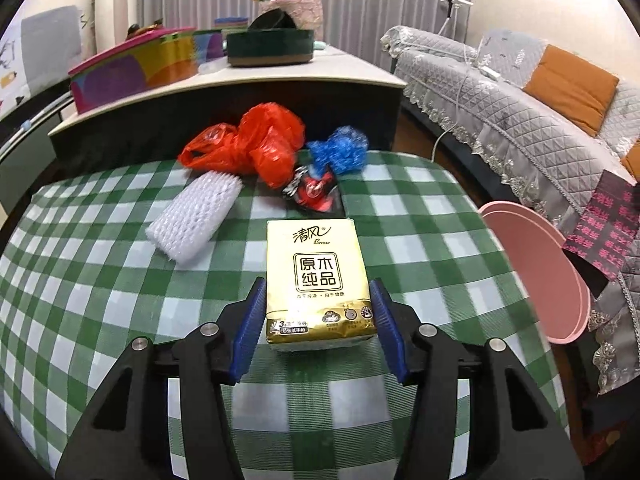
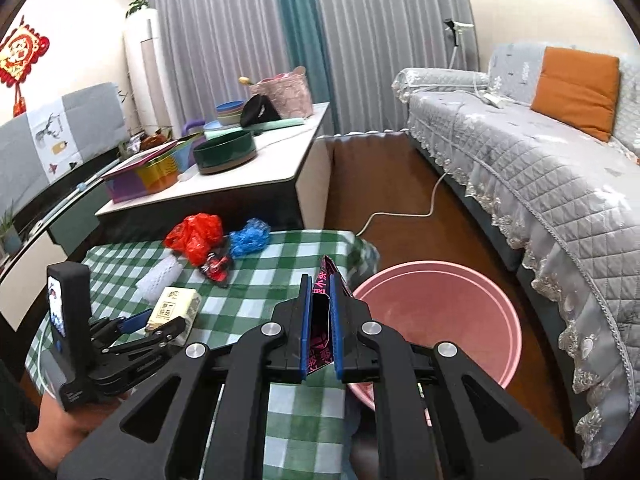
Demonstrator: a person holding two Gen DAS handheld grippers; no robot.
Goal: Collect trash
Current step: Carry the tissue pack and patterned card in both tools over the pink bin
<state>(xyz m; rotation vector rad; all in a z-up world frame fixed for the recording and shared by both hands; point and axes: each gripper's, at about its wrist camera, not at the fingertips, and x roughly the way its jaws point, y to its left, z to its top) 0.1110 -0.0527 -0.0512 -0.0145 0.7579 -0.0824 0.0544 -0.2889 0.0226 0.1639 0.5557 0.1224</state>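
Observation:
A gold tissue pack lies on the green checked tablecloth. My left gripper is open, its blue pads on either side of the pack's near end; it also shows in the right wrist view. My right gripper is shut on a black wrapper with pink print, held near the table's right edge beside the pink bin. Behind the pack lie a white foam net, a red plastic bag, a blue plastic bag and a red-black wrapper.
The pink bin stands on the floor right of the table. A low white table with boxes and bowls stands behind. A grey sofa with an orange cushion runs along the right. A white cable lies on the wooden floor.

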